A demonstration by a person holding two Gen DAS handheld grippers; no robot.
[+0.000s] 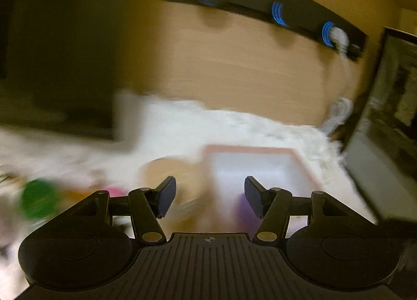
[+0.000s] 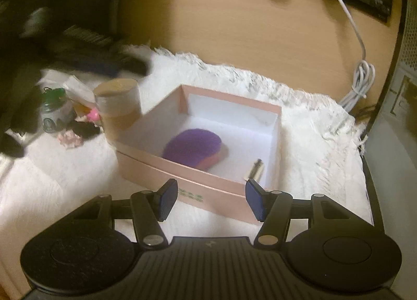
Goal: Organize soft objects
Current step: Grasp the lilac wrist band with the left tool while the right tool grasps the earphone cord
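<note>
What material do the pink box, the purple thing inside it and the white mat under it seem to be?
Pink box: probably cardboard, matte, with thin flat walls and white inside. Purple thing: looks like soft, fuzzy fabric or sponge with a pink edge; uncertain. White mat: shaggy textile, with a fringed edge.

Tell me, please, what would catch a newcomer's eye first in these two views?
Most likely the open pink box in the middle of the fluffy white rug, with a purple soft object and a small metallic cylinder lying inside. To its left stands a tan cardboard tube beside a cluster of small items, among them a green-capped bottle. Both the left gripper and the right gripper are open and hold nothing.
</note>
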